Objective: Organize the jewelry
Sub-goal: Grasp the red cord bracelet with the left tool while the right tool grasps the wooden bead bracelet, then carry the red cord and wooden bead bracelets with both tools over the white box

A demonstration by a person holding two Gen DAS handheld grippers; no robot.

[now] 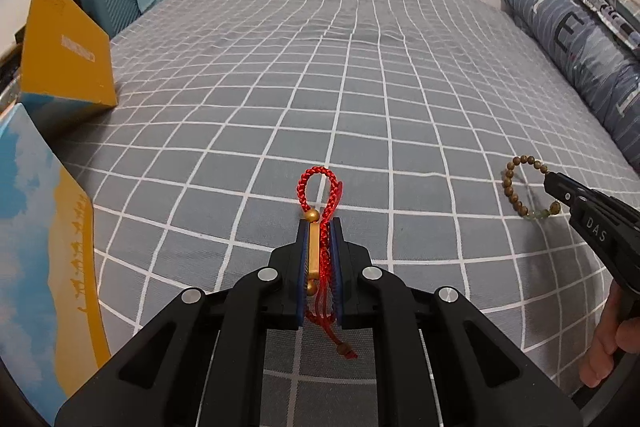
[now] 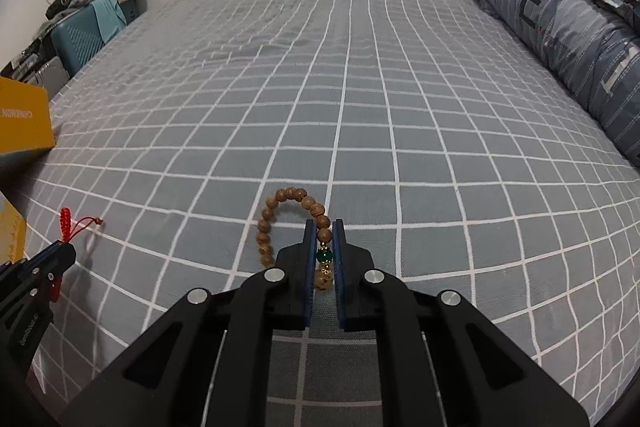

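Red cord bracelet [image 1: 320,227] clamped in left tongs [image 1: 319,227]; wooden bead bracelet [image 2: 296,223] pinched in right tongs [image 2: 324,231].

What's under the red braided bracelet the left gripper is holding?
Only the grey checked bedsheet shows beneath the red braided bracelet, clamped in the left gripper with its tassel dangling. The sheet directly below the gripper body is covered.

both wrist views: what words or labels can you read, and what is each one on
"DAS": on the right gripper, seen in the left wrist view.
Large "E": on the rolled blue quilt; its other letters are cut off.
White print on the yellow box: upside down, too blurred to read.
Print on the left gripper: too small to read.
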